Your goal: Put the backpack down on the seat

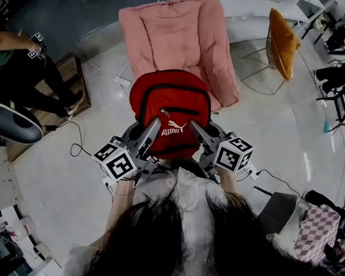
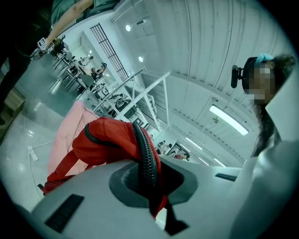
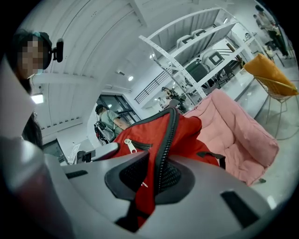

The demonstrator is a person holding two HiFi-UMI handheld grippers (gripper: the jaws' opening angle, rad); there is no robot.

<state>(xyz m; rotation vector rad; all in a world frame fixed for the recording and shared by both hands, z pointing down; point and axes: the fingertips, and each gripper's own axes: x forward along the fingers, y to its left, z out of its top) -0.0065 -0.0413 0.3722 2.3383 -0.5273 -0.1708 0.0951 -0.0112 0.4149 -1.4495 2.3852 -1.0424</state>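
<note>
- While both grippers clench its top, the red backpack (image 1: 170, 114) hangs upright between the person and the pink chair (image 1: 179, 36). In the head view it overlaps the front edge of the seat (image 1: 220, 83). No view shows whether its base touches the cushion.
- The left gripper (image 1: 153, 128) is clamped on red fabric and a black zip at one side of the top. The right gripper (image 1: 195, 129) is clamped the same way on the other side, with the zip track running between its jaws.
- The step in hand appears to be the carry and set-down. It would go best with the bag moved forward over the middle of the seat and both grippers kept level so it does not tip.
- A slow descent until the cushion takes the weight, with the bag leaning toward the backrest, should come before either grip is let go.
- Letting go at the front edge would likely send the bag sliding to the floor.
- The count is one backpack, one pink chair and two grippers, both closed on the bag.
- Around them are one yellow chair (image 1: 281, 42), one office chair (image 1: 10, 124) and one bystander (image 1: 19, 67) at upper left.
</note>
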